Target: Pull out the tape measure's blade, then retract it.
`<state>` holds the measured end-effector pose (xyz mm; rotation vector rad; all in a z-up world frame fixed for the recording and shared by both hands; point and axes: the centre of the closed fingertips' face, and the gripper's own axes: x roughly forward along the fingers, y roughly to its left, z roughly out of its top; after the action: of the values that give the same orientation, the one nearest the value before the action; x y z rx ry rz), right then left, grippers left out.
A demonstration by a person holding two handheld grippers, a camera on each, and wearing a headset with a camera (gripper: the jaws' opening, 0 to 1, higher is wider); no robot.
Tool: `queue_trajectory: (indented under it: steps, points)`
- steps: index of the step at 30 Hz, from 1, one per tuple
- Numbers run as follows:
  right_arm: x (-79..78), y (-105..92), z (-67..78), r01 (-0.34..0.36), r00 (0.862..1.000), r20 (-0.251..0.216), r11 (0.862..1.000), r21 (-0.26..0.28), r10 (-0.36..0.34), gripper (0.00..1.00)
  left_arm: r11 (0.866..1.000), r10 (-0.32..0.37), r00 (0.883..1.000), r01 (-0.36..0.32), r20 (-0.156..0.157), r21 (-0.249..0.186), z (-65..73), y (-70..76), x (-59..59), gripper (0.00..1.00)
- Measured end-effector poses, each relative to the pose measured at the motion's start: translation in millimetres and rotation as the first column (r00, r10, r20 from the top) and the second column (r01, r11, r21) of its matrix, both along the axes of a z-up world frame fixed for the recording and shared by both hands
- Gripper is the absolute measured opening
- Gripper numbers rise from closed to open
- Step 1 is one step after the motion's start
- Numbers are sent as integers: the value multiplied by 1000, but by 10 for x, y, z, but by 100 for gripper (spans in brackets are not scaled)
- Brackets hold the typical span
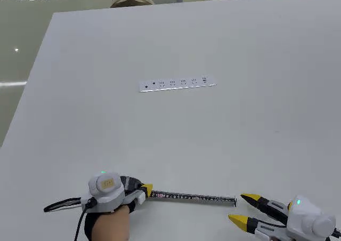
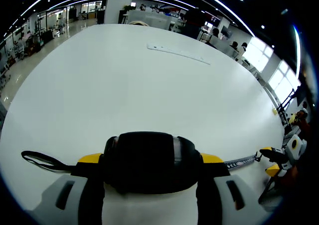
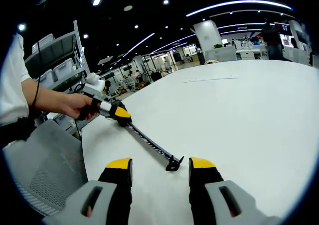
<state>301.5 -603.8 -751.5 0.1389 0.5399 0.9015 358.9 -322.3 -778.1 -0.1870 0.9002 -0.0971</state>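
The tape measure's black case (image 2: 149, 158) sits between the yellow-tipped jaws of my left gripper (image 1: 139, 191), which is shut on it near the table's front edge. Its black wrist strap (image 1: 61, 205) trails off to the left. The dark blade (image 1: 192, 198) lies pulled out flat on the white table, running right to its end hook (image 3: 173, 163). My right gripper (image 3: 160, 164) stands open just behind that hook, one jaw on each side, without touching it. In the head view the right gripper (image 1: 237, 207) is at the bottom right.
A white power strip (image 1: 177, 83) is set in the middle of the white table (image 1: 240, 134). The table's left edge (image 1: 26, 97) drops to a glossy floor. A grey mesh chair (image 3: 45, 165) stands close on my side.
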Motion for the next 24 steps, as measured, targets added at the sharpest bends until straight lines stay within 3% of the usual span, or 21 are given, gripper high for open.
queue_trajectory:
  steps: [24]
  points:
    - [68, 20, -145, -40, 998, -39, 999, 18, 41, 39, 1000, -7, 1000, 7, 5, 5, 4, -3, -4, 74]
